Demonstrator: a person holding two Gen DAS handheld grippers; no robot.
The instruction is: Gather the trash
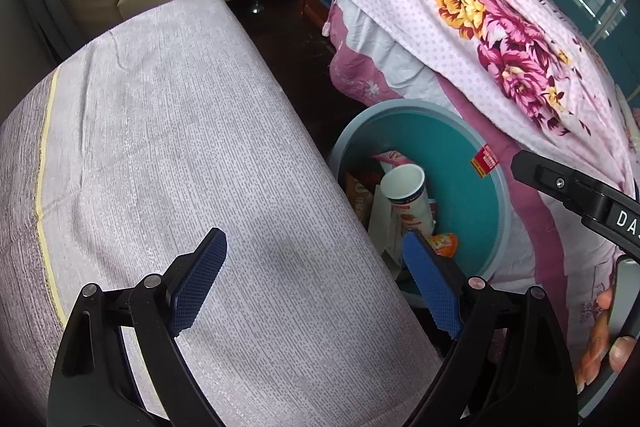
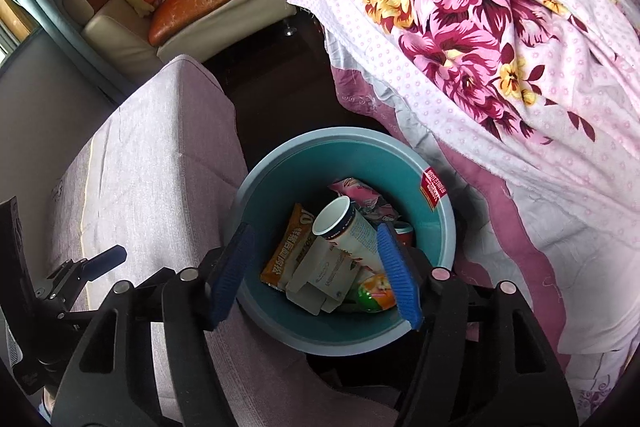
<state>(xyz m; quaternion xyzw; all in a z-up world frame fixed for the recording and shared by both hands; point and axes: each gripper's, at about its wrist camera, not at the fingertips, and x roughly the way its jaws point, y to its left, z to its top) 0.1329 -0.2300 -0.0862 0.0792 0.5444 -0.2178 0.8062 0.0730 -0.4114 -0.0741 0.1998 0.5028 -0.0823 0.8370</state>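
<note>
We hang our right gripper [image 2: 316, 273], jaws parted and empty, straight over the bin [image 2: 446, 227] where the trash [image 2: 320, 263] already lies below, so we judge the drop done; next our released left gripper [image 1: 316, 283] must seek more.

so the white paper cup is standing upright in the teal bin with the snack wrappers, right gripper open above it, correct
Not quite: the paper cup is not upright. It lies tipped on its side on the snack wrappers, its open mouth facing up and left, as the right wrist view shows. The rest holds: it is in the teal bin, and the right gripper is open above it, nothing between its fingers.
</note>
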